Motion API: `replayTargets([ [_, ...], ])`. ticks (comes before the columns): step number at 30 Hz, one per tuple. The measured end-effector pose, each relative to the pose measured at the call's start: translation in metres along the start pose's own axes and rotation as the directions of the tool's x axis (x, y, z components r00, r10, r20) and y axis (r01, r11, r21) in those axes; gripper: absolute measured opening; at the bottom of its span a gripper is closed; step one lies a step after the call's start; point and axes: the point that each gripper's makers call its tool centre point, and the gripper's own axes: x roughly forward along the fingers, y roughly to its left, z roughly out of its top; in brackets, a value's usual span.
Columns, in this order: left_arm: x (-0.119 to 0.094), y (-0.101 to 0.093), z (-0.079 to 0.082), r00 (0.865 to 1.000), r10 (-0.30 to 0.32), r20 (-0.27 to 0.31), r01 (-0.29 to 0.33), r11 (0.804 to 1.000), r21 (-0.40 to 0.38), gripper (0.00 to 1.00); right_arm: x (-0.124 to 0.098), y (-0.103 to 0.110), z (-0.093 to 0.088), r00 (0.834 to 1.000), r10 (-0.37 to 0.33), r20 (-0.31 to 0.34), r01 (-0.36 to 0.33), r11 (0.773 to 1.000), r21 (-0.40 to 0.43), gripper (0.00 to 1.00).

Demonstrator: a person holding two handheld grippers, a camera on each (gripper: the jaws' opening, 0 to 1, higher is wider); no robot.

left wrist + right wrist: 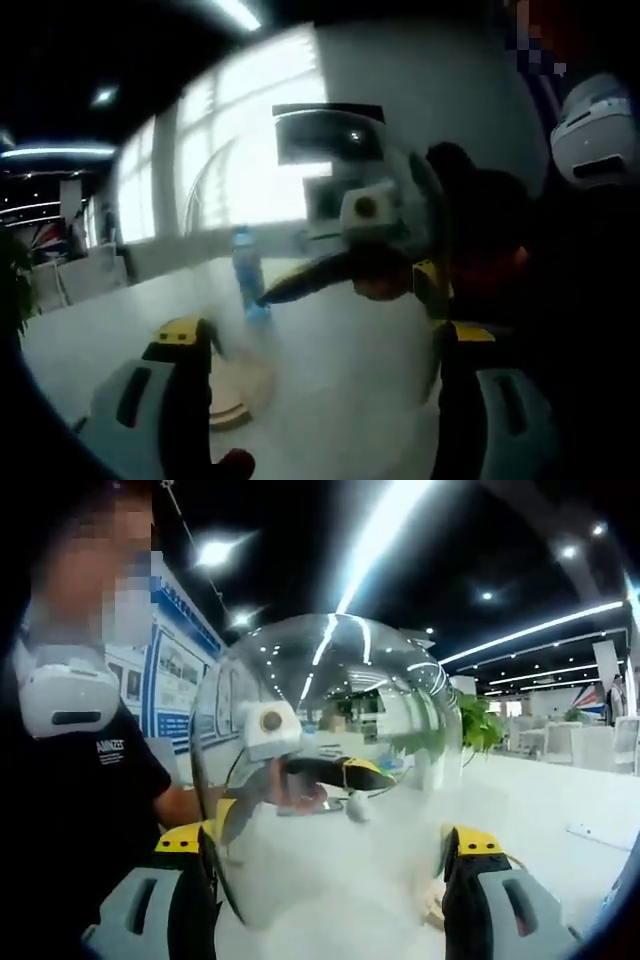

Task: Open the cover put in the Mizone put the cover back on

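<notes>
A clear dome cover (pixel 330 730) hangs in the air between the jaws of my right gripper (pixel 328 838), which press on its sides and hold it. In the left gripper view the same cover (pixel 345 170) floats over the table with the right gripper (pixel 345 288) at it. Behind it, a blue Mizone bottle (pixel 247 272) stands upright on the white table (pixel 340 400). A round wooden base (pixel 235 395) lies just ahead of my left gripper (pixel 325 335), which is open and holds nothing. Through the dome I see the left gripper (pixel 345 780) and a hand.
A person (pixel 80 780) in a dark shirt stands close beside the table, seen as a dark shape (pixel 500 230) in the left gripper view. A green plant (pixel 480 725) and office furniture lie far off. The white tabletop (pixel 540 800) stretches away.
</notes>
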Motion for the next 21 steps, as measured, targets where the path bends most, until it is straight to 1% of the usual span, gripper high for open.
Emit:
replayTargets([
  [1,0.0,0.0,0.0,1.0,0.0,0.0,0.0,1.0,-0.005,0.79,0.0,0.0,0.0,1.0,0.001,-0.003,-0.001,1.0,-0.006,0.89],
  [6,0.0,0.004,-0.009,1.0,-0.004,-0.021,0.002,0.996,-0.085,0.78,0.0,0.0,-0.002,1.0,0.0,-0.008,0.0,1.0,-0.018,0.89],
  [7,0.0,0.005,-0.01,1.0,-0.004,-0.022,0.002,0.996,-0.089,0.78,0.0,0.0,-0.002,1.0,-0.001,-0.01,0.001,1.0,-0.019,0.89],
  [13,-0.001,0.006,-0.012,1.0,-0.003,-0.028,0.001,0.998,-0.07,0.77,0.001,0.001,-0.002,1.0,0.0,-0.011,0.0,1.0,-0.029,0.88],
  [18,-0.004,0.006,-0.012,1.0,-0.007,-0.01,0.007,0.998,-0.063,0.76,0.0,0.003,-0.004,1.0,-0.006,-0.007,0.006,0.999,-0.033,0.87],
  [21,-0.006,0.007,-0.013,1.0,-0.007,-0.007,0.007,0.998,-0.063,0.75,-0.004,0.004,-0.006,1.0,-0.008,-0.011,0.007,0.999,-0.037,0.84],
])
